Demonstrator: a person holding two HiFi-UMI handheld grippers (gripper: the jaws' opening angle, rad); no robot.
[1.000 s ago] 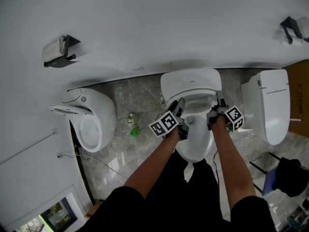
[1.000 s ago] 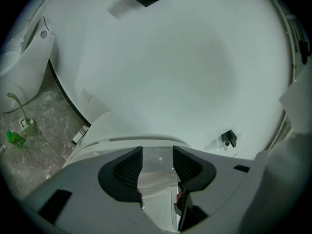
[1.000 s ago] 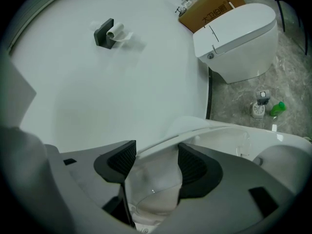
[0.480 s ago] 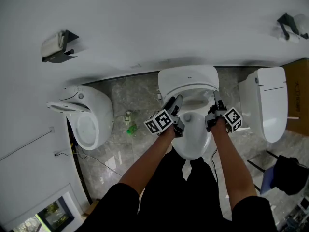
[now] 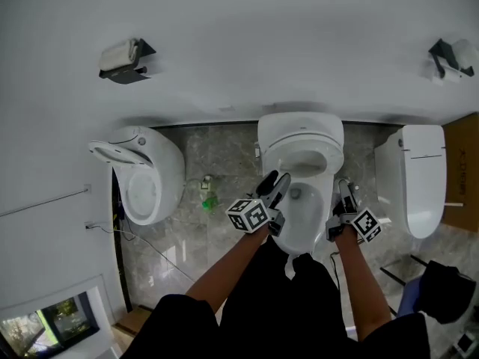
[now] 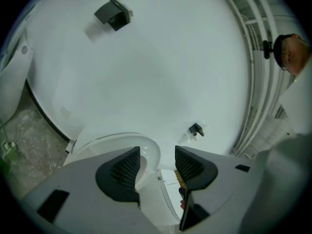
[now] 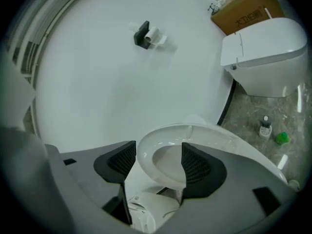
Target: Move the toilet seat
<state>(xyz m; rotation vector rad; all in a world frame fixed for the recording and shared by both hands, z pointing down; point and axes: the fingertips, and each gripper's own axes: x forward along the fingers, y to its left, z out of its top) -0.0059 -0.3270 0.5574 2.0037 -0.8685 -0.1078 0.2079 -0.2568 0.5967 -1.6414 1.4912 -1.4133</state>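
The white toilet seat [image 5: 329, 155] stands raised over the bowl [image 5: 299, 219], leaning back toward the wall. My left gripper [image 5: 277, 179] hovers at the bowl's left side. Its jaws have just been opening and nothing is between them. In the left gripper view, that gripper [image 6: 157, 155] looks past the raised seat [image 6: 97, 143] at the white wall. My right gripper [image 5: 344, 188] hangs to the right of the bowl, open. In the right gripper view, the seat ring [image 7: 195, 133] shows beyond that gripper [image 7: 158, 147], clear of the pads.
A second toilet [image 5: 146, 182] stands on the left and a third [image 5: 419, 178] on the right, beside a cardboard box [image 5: 464, 163]. Paper holders [image 5: 123, 58] [image 5: 449, 54] hang on the wall. A green bottle [image 5: 209, 199] sits on the marble floor.
Both grippers have drawn back from the sides of the seat toward the person and risen. The seat stays raised on its own.
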